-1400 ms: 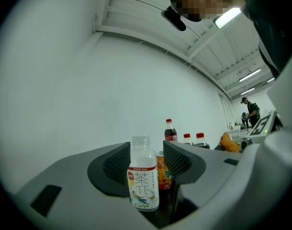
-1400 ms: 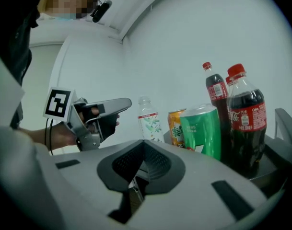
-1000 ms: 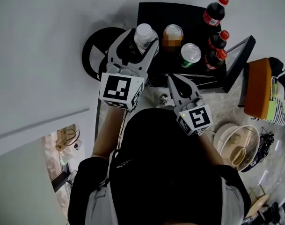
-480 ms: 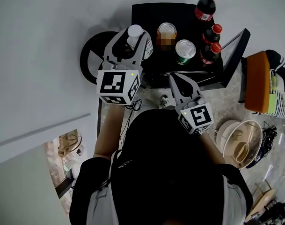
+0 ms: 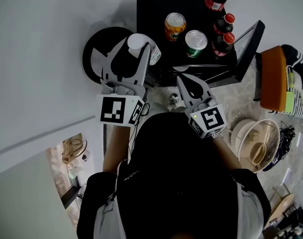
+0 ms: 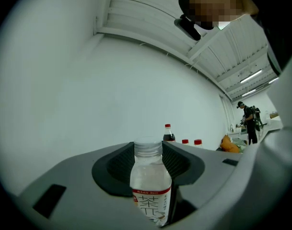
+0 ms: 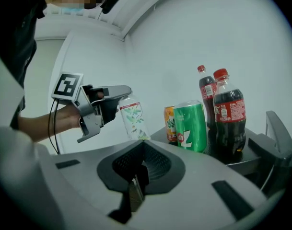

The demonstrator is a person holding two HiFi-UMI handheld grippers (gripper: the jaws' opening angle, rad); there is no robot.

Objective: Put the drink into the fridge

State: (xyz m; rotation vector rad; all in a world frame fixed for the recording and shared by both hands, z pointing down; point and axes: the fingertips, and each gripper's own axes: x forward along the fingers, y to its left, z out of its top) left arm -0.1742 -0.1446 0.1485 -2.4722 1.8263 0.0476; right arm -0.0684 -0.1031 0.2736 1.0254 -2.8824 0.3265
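Mid-air, left gripper (image 5: 135,46) just closed on bottle (image 6: 150,186)

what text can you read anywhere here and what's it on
"茶π": label of the clear bottle; the small print on its red band is too small to read.
"7up", seen upside down: the green can.
Orange can: print half hidden, unreadable.
Cola bottles: white print on the red labels is too small to read.

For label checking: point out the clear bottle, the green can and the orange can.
clear bottle (image 6: 149,176), left gripper view, shoulder.
green can (image 7: 191,128), right gripper view, side.
orange can (image 5: 175,20), head view, lid.
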